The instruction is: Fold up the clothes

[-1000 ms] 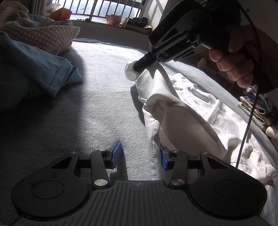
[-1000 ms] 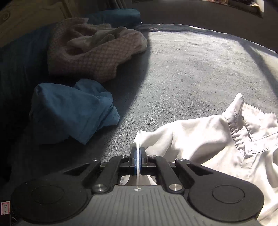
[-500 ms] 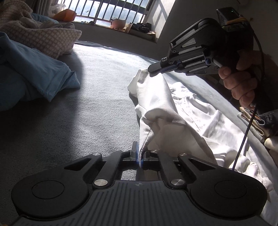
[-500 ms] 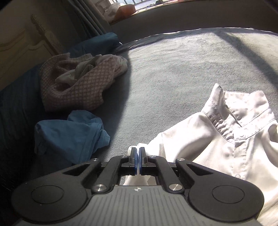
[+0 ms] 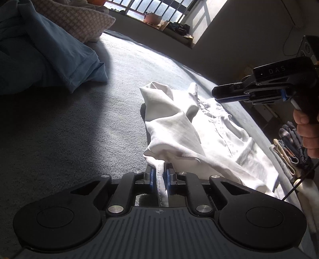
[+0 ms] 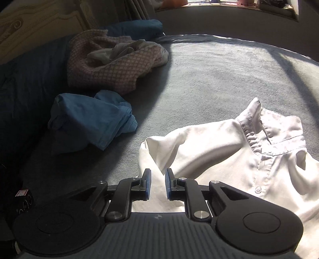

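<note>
A white collared shirt (image 5: 179,127) lies rumpled on the grey bed cover (image 5: 79,129), its sleeve folded over the body. My left gripper (image 5: 159,173) sits low at the shirt's near edge. Its jaws are opening, and a strip of hem runs between the blue pads with a gap on the left side. In the right wrist view my right gripper (image 6: 158,179) hovers over the shirt (image 6: 219,151) near the folded sleeve corner, jaws opening with nothing between them. The left wrist view shows that right gripper (image 5: 215,93) raised above the shirt, held by a hand (image 5: 307,133).
A crumpled blue garment (image 6: 89,119) and a pink checked one (image 6: 111,67) lie toward the headboard (image 6: 39,20). A stack of folded clothes (image 5: 289,147) sits past the bed's right edge. A windowsill with a pot (image 5: 153,18) runs along the far side.
My right gripper let go of the sleeve corner, opened and lifted off to the right. My left gripper closed on the hem and now stands slightly parted around it.
</note>
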### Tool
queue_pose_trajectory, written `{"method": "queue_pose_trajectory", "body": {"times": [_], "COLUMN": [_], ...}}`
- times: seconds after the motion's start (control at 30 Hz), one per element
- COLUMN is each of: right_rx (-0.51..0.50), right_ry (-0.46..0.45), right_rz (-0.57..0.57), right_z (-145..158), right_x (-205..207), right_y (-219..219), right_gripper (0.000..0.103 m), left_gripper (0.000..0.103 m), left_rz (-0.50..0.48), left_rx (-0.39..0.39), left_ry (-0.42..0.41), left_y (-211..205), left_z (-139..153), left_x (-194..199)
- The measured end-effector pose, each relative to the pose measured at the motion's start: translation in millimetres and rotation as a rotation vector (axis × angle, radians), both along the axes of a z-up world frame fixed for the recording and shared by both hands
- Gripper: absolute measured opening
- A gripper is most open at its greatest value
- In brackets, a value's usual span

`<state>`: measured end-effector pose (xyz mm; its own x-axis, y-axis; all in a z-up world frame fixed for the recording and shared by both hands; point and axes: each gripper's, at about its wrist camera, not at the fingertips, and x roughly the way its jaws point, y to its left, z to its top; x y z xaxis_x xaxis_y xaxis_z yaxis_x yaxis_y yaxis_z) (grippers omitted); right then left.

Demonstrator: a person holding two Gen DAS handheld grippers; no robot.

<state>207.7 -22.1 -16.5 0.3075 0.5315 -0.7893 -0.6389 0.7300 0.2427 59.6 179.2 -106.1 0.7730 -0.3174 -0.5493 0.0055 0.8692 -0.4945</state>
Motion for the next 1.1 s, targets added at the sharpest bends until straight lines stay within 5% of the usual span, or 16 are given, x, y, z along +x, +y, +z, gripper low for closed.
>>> {"method": "queue_pose_trajectory", "body": {"times": [0.03, 0.07, 0.17, 0.4, 0.67, 0.83, 1.1], "right_rx": [-0.043, -0.071, -0.186, -0.285, -0.408, -0.471, -0.249], "right_ry": [-0.04, -0.075, -0.203, -0.485, -0.423, -0.376, -0.262], "right_rz": [0.067, 0.115, 0.301, 0.5, 0.538, 0.46, 0.45], "right_z": [1, 2, -5, -19, -56, -76, -35], "right_x": [-19, -33, -82, -156, -162, -143, -136], "right_y": [2, 3, 14, 23, 40, 42, 20], "right_gripper": [0.046, 0.05, 0.051, 0.044, 0.028, 0.0, 0.0], "left_gripper": [0.014, 0.014, 0.014, 0.007, 0.008, 0.008, 0.008], "left_rz": [0.007, 0.012, 0.022, 0.051, 0.056, 0.055, 0.069], "left_rx": [-0.011, -0.018, -0.04, -0.095, -0.125, -0.124, -0.119], "left_ry": [0.002, 0.003, 0.003, 0.02, 0.028, 0.024, 0.017], "left_y": [1, 2, 6, 19, 25, 26, 27], "left_z": [1, 1, 1, -2, -3, -5, -4], "left_x": [1, 2, 2, 0, -1, 0, -2]}}
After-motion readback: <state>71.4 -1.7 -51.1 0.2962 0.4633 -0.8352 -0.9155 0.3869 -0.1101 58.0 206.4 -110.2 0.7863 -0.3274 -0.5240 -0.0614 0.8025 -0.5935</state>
